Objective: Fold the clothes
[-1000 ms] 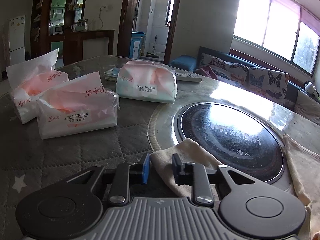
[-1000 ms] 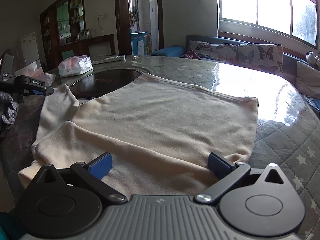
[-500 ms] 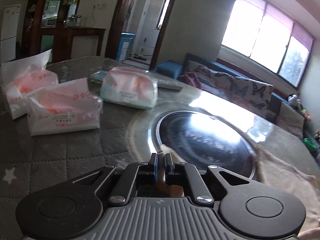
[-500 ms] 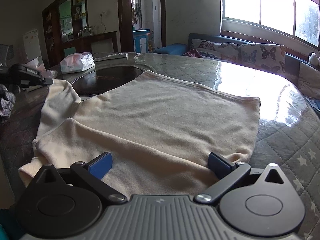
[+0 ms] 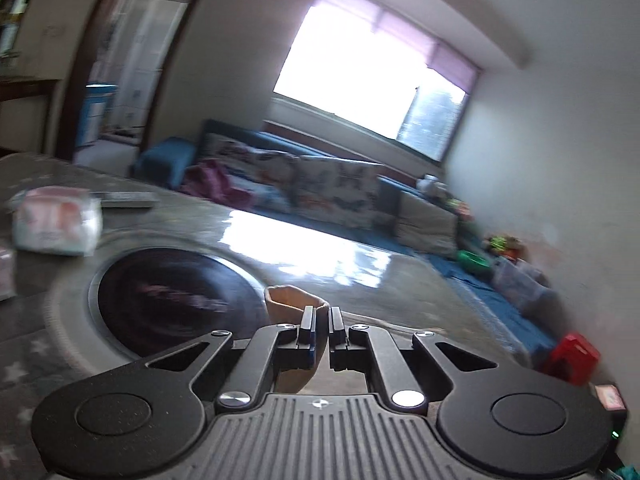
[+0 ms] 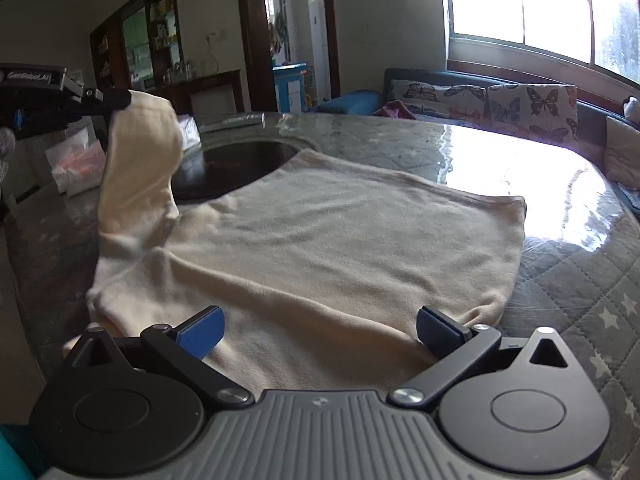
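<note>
A cream long-sleeved top (image 6: pixel 340 232) lies flat on the round table (image 6: pixel 500 148). In the right wrist view my left gripper (image 6: pixel 116 100) is shut on the cuff of the left sleeve (image 6: pixel 140 160) and holds it well above the table, so the sleeve hangs in a tall fold. The left wrist view is blurred; there my left gripper (image 5: pixel 322 312) pinches the cuff (image 5: pixel 288 300), which curls up between the tips. My right gripper (image 6: pixel 320 328) stands open low over the near edge of the top, with cloth under it and nothing clamped.
A dark round glass inset (image 5: pixel 168 300) sits in the table's middle, partly under the top. Tissue packs (image 5: pixel 56 224) and a remote (image 5: pixel 128 199) lie at the far left. A sofa with butterfly cushions (image 6: pixel 500 100) runs behind the table under the window.
My left gripper closed on the sleeve cuff, then rose and swung to the right, lifting the sleeve off the table. The right gripper stayed put and open.
</note>
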Demonstrator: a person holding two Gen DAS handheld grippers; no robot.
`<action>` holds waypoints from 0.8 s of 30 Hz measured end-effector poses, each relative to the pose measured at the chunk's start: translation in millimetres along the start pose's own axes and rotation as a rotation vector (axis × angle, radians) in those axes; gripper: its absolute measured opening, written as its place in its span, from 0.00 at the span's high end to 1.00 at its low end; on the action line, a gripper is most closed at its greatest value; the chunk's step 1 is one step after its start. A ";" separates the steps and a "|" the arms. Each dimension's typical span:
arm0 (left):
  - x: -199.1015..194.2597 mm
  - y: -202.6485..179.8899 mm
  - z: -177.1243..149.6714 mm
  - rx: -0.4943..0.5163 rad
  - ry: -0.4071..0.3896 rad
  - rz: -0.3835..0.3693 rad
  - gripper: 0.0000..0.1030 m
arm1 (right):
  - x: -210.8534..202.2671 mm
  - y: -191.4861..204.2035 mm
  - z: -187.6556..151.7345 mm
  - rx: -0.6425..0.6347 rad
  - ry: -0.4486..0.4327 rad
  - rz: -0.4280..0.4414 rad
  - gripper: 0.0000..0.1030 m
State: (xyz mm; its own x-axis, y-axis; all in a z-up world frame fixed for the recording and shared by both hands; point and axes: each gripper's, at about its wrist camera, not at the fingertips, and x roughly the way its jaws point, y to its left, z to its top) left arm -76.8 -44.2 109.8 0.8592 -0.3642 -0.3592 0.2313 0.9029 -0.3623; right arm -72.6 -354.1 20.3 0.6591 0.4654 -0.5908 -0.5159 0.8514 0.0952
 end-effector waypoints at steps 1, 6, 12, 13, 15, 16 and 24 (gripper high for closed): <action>2.1 -9.2 -0.9 0.012 0.007 -0.033 0.94 | -4.4 -0.6 0.6 0.012 -0.009 0.003 0.00; 14.8 -55.6 -9.6 0.077 0.042 -0.203 0.94 | -27.5 -1.6 0.0 0.045 -0.042 0.028 0.00; 39.9 -91.5 -27.1 0.095 0.132 -0.385 0.94 | -49.3 -3.7 -7.8 0.081 -0.090 0.026 0.00; 44.3 -94.7 -31.2 0.093 0.152 -0.404 0.94 | -52.6 -5.2 -9.7 0.092 -0.097 0.018 0.00; 54.1 -99.5 -39.2 0.082 0.200 -0.436 0.93 | -59.9 -11.7 -14.3 0.129 -0.102 -0.009 0.00; 57.8 -103.1 -43.4 0.094 0.216 -0.436 0.92 | -62.7 -14.7 -15.9 0.140 -0.103 -0.022 0.00; 43.0 -78.4 -53.7 0.252 0.210 -0.321 0.91 | -84.0 -32.8 -19.2 0.209 -0.109 -0.086 0.00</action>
State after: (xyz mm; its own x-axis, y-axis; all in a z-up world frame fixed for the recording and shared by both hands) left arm -82.5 -142.9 76.6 0.6208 -0.6496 -0.4388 0.5967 0.7546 -0.2730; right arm -121.6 -425.7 51.4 0.7565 0.4029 -0.5152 -0.3387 0.9152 0.2183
